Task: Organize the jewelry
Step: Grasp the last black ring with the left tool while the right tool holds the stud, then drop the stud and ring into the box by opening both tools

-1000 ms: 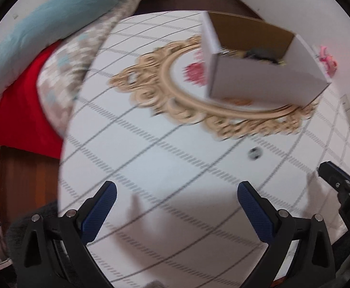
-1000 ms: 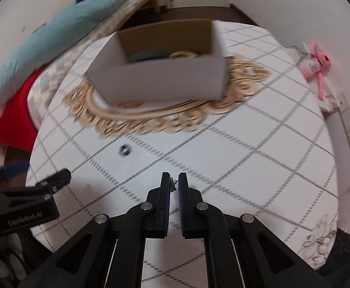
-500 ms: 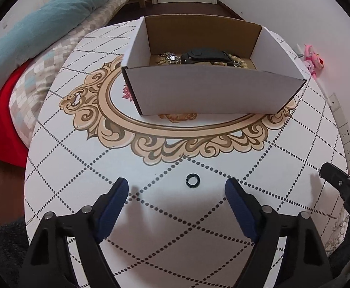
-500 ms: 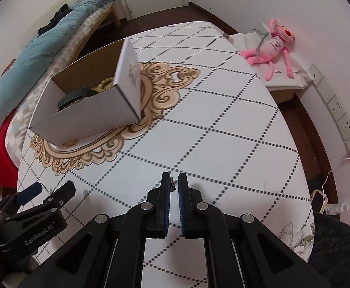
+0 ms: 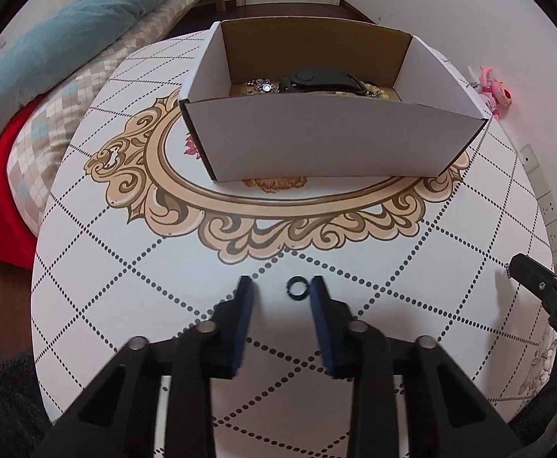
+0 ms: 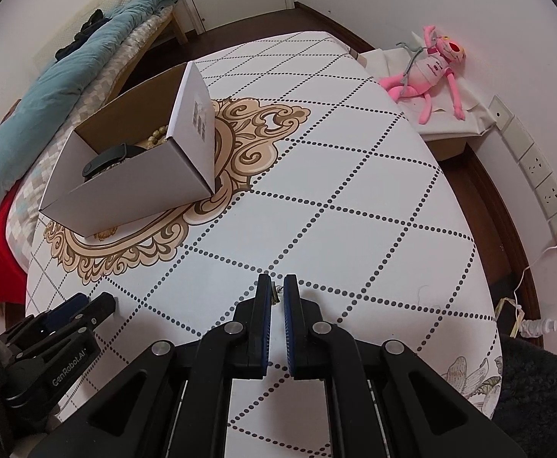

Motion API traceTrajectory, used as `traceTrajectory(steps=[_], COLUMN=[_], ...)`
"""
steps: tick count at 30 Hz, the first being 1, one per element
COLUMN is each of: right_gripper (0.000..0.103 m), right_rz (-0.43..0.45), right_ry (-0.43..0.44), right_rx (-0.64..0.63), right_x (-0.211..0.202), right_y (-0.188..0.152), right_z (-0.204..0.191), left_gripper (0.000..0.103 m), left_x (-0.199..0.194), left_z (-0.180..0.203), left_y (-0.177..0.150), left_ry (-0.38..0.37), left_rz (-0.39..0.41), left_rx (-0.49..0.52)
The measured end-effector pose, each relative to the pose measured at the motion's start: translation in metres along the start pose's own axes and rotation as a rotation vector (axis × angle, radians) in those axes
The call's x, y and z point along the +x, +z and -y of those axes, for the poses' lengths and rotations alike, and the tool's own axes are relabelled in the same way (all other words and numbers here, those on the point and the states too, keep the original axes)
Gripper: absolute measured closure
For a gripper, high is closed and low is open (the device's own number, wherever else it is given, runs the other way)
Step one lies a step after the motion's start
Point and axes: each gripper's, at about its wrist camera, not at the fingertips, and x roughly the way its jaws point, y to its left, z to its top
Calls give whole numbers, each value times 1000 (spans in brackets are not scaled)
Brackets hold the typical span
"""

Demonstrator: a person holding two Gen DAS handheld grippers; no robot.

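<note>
Since half a second ago the left claw (image 5: 280, 288) has narrowed sharply, its blue pads drawn in from a wide spread until they flank the small dark ring (image 5: 297, 289) on either side; the right claw's view has hardly shifted.

Largest first: the table (image 5: 126, 286), white with a dotted diamond pattern and a gold scroll oval, fills both views. A bed with a blue quilt (image 5: 68, 26) lies beyond its left edge. On the oval stands the open cardboard box (image 5: 328, 141), with a dark strap-like piece and some beaded and sparkly jewelry already at its bottom. A pink plush toy (image 6: 433, 70) lies on a low surface by the wall.

The left claw is partly open, pads not yet pressed together. The ring lies flat on the table between them, close against the right-hand pad and a clear gap away from the left-hand one, so the grip is off centre. The ring's hole faces up, so it has no long axis to line up with. This claw is clearly the one placed to take it.

The right claw (image 6: 277, 294) sits nearly pressed together, pinching something tiny and metallic at its tips, too small to name. It hovers near the table's near edge, well apart from the box.

My guess is that closing fully will push the ring sideways before it seats.
</note>
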Motion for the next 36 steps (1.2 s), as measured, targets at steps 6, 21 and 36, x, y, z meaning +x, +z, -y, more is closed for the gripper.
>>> traceTrajectory(steps=[6, 21, 36], right_gripper=[96, 97, 97], right_rz=[3, 44, 134], right_ry=[0, 29, 251], right_rx=[-1, 6, -61], right_x=[0, -17, -53], right_y=[0, 6, 89], right_z=[0, -4, -56], left_gripper=[93, 93, 93], left_x=[0, -44, -87], left_z=[-1, 3, -16], left_y=[1, 13, 96], left_ry=[-16, -17, -110], left_rz=[3, 128, 214], left_rx=[-1, 17, -19])
